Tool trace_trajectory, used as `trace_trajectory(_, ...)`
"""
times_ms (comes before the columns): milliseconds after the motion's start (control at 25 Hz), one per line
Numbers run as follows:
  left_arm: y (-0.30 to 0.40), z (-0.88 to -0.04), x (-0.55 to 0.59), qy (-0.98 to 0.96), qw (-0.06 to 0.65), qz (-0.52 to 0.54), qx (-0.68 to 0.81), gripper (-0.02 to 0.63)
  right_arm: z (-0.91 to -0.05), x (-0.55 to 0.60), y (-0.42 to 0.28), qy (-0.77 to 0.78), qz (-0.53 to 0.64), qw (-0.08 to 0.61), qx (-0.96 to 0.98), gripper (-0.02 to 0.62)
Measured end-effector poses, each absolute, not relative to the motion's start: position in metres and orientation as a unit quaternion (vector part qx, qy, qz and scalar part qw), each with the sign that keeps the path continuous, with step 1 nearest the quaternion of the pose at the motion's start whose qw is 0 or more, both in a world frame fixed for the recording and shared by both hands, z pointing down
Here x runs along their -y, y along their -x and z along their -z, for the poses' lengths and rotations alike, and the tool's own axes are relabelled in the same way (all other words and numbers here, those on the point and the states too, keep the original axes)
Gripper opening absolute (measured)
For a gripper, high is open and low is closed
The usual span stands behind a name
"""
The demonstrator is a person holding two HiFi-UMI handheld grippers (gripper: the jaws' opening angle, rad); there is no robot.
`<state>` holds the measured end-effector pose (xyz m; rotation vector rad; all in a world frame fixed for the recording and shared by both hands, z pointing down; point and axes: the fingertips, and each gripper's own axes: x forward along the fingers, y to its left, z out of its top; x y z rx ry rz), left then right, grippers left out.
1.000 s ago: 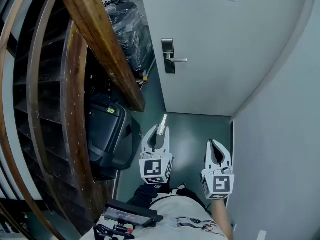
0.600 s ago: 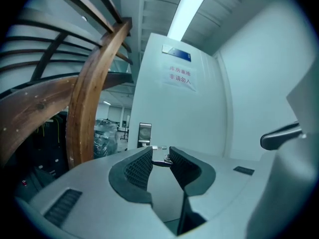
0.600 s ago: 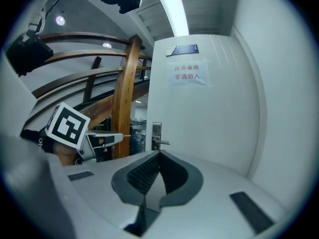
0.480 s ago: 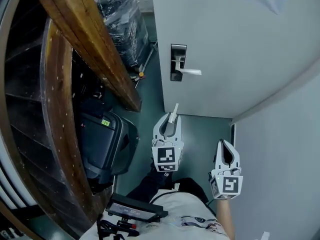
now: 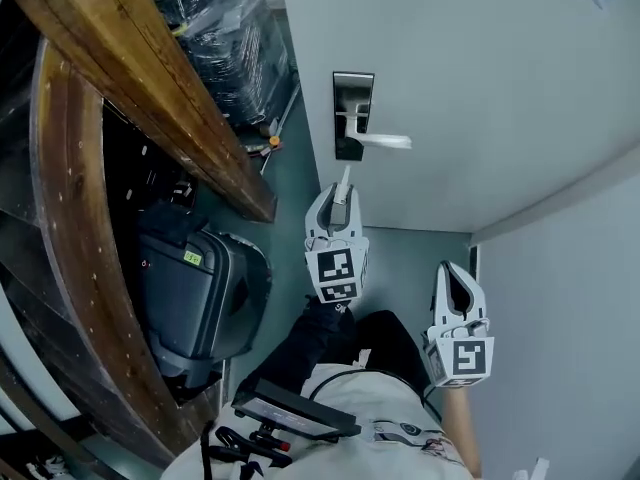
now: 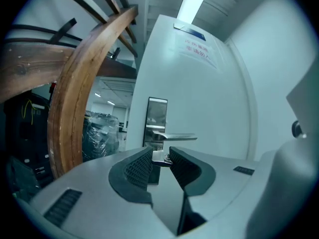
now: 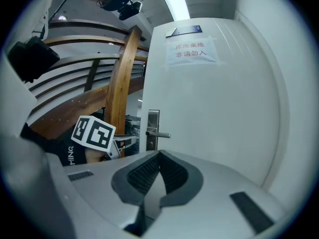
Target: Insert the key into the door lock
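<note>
Step in hand: approach, key not yet at the lock; left gripper (image 5: 338,203) is clamped on the key (image 5: 345,180), jaws closed on its head with the blade sticking out past the tips toward the door (image 5: 480,88); in the left gripper view the metal of the key sits pinched between the two ribbed pads, roughly level.

Right gripper (image 5: 455,271) hangs low at my right side, jaws together with nothing between them; no part in this step as far as I can judge.

Lock plate (image 5: 352,116) is a tall dark-and-metal plate near the door's left edge; lever handle (image 5: 385,140) points right from it; key tip lies just below the plate in the head view and clear of it, not touching. Left gripper view shows the plate straight ahead above the jaws, so aim looks roughly right.

Keyhole itself: cannot make it out in any view; I take it to be in the lower part of the plate, under the lever.

Next move, my judgement: carry the left gripper forward to the plate; find the slot; match the blade's orientation to it before pushing; keep the grip firm so the key does not twist in the pads on contact; stay under the lever so the jaws do not foul it.
</note>
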<state>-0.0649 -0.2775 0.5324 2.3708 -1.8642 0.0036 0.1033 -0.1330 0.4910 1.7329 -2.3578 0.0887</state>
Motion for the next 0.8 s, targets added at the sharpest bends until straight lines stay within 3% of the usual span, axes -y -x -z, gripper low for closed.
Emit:
trace_trajectory(320,0.057,-0.581,0.336,-0.771,0.055,0.018,0.634,0.103,-0.551,0.162,-0.126,-0.594,-0.024,0.1,0.798,0.006)
trace_trajectory(800,0.052,-0.587,0.364,-0.767,0.052,0.032,0.638,0.103,-0.576,0.173,-0.134,-0.6,-0.03,0.103,0.793,0.006)
